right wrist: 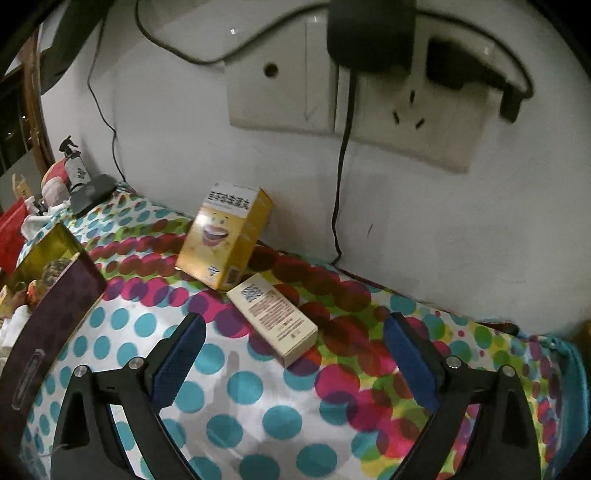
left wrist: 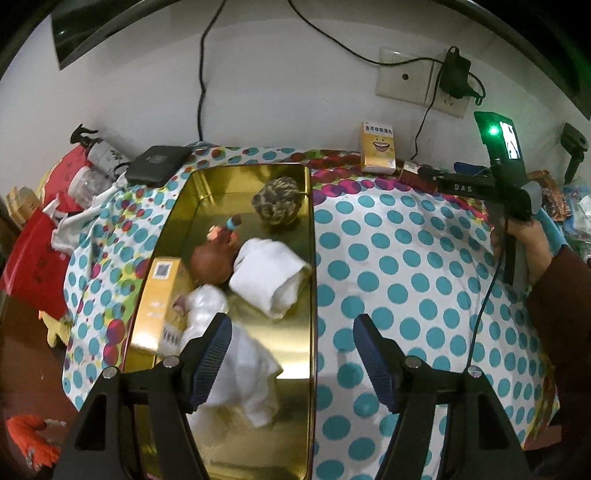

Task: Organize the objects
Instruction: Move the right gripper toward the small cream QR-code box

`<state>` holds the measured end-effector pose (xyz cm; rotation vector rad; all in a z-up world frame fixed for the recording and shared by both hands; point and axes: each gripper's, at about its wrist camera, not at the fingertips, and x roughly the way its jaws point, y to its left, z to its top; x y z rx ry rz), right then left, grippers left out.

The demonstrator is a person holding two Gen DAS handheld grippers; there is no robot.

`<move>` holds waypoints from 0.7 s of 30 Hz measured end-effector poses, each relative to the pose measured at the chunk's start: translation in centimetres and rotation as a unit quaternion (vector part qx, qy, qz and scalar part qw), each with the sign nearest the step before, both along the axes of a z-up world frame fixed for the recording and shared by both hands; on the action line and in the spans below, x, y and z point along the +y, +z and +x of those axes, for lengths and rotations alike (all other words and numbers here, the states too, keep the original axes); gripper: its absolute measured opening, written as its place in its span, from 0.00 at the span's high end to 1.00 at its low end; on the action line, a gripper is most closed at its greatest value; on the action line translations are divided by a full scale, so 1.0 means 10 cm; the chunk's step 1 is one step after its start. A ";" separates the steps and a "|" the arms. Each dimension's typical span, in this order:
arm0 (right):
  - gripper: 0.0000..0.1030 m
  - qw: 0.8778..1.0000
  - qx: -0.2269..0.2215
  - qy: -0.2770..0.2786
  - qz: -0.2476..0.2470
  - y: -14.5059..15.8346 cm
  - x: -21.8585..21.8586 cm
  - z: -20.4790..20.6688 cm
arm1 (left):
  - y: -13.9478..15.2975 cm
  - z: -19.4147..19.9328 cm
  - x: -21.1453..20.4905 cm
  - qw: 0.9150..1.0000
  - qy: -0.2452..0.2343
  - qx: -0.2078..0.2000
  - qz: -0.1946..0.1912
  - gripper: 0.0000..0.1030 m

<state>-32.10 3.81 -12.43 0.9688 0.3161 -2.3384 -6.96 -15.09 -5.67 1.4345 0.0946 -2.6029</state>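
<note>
Gold-coloured tin tray (left wrist: 295, 206) lying open on the polka-dot cloth (left wrist: 406, 266) of the table, filling the centre-left of the left wrist view. Inside it, toward 12 o'clock, a knitted brown-and-cream ball (left wrist: 277, 202); just below, a small doll with a brown head (left wrist: 212, 262) touching a rolled white cloth (left wrist: 269, 280). At 9 o'clock within the tray, a yellow carton with a QR code (left wrist: 157, 306) along the left wall; at 6 o'clock, a crumpled white plastic bag (left wrist: 236, 354).

Left hand-held gripper (left wrist: 291, 358) hovering above the tray's near end, jaws spread wide, nothing between the pads; left finger over the white bag, right finger over the dotted cloth beyond the tray's right rim.

Right hand-held gripper (right wrist: 295, 362) likewise wide apart and empty, pointed at the back of the table near the wall. Between its fingers and slightly beyond, toward 12 o'clock, a small cream box with a QR code (right wrist: 273, 321) lying flat. Touching that box's far end, a yellow box with a smiling face (right wrist: 225, 240), tilted back near the wall. Same yellow box upright at 1 o'clock in the left view, with the person's right hand (left wrist: 532, 240) and its device at 3 o'clock.

Black flat device (left wrist: 157, 164) at 11 o'clock beyond the tray's far corner. Wall socket with a black adapter (right wrist: 373, 33) plugged in above the boxes.
</note>
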 end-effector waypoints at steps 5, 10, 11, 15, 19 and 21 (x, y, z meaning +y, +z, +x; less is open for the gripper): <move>0.07 1.000 -0.010 0.008 0.007 -0.10 -0.11 -0.06 | -0.01 -0.20 0.09 1.000 -0.008 0.000 -0.007 0.32; 0.08 1.000 -0.022 0.011 0.003 -0.16 -0.22 -0.13 | -0.03 -0.35 0.19 1.000 -0.015 0.001 -0.020 0.32; 0.08 1.000 -0.027 0.008 0.005 -0.18 -0.24 -0.15 | -0.03 -0.39 0.20 1.000 -0.015 0.000 -0.022 0.32; 0.20 0.999 -0.042 0.005 0.005 -0.24 -0.24 -0.20 | -0.06 -0.52 0.24 1.000 -0.013 -0.001 -0.026 0.32; 0.27 0.999 -0.052 -0.001 -0.005 -0.25 -0.21 -0.21 | -0.10 -0.69 0.31 0.999 -0.011 -0.004 -0.031 0.32; 0.36 0.998 -0.055 0.000 -0.002 -0.26 -0.22 -0.20 | -0.11 -0.78 0.36 0.999 -0.013 -0.004 -0.040 0.32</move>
